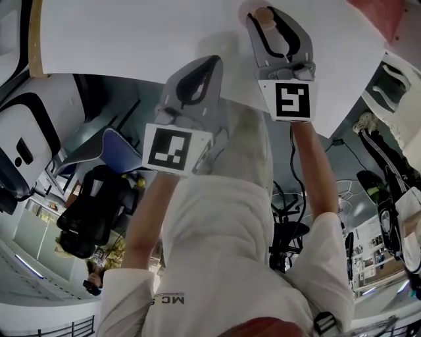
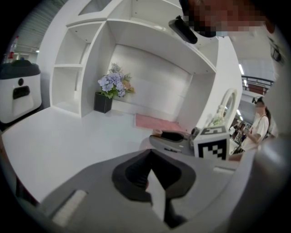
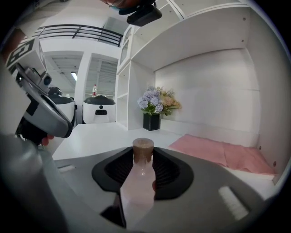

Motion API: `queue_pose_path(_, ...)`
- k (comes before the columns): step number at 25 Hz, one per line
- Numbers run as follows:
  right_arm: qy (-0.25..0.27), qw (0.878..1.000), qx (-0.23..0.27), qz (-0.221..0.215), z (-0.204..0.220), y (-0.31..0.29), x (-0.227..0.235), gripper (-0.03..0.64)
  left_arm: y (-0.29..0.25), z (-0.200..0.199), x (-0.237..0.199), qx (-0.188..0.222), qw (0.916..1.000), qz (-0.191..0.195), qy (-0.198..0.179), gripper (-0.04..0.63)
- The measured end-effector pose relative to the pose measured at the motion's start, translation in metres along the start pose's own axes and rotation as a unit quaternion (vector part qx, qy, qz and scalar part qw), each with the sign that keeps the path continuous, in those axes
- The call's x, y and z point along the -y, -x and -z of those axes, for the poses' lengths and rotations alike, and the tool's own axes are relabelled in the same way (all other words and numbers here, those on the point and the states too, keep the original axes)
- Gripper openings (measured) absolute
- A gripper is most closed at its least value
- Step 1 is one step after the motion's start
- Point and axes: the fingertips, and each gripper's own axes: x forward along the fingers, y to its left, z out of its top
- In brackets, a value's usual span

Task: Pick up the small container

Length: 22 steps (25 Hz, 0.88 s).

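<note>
The small container is a clear little bottle (image 3: 142, 177) with a brown cork. It stands upright between the jaws of my right gripper (image 3: 143, 152), which press on its sides, so the gripper is shut on it. From the head view only the cork (image 1: 263, 13) shows, at the tips of the right gripper (image 1: 264, 18) over the white table (image 1: 131, 33). My left gripper (image 1: 212, 60) hangs to its left and nearer to me. Its jaws meet at the tips with nothing between them (image 2: 150, 154). The bottle's base is hidden by the jaws.
A white shelf unit (image 2: 91, 50) rises at the table's back. A black vase of purple flowers (image 3: 153, 109) stands in its recess, and a pink cloth (image 3: 218, 152) lies on the table to the right. An oval mirror (image 2: 228, 105) stands farther right.
</note>
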Motion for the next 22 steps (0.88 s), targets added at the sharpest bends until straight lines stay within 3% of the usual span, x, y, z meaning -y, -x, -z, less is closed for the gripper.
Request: queue_pose_path(22,-0.031,0.999,-0.006,-0.021,-0.026,0.038,-0.004,0.13,0.02,-0.01,0.023,0.014,0.9999,0.001,-0.003,0.002)
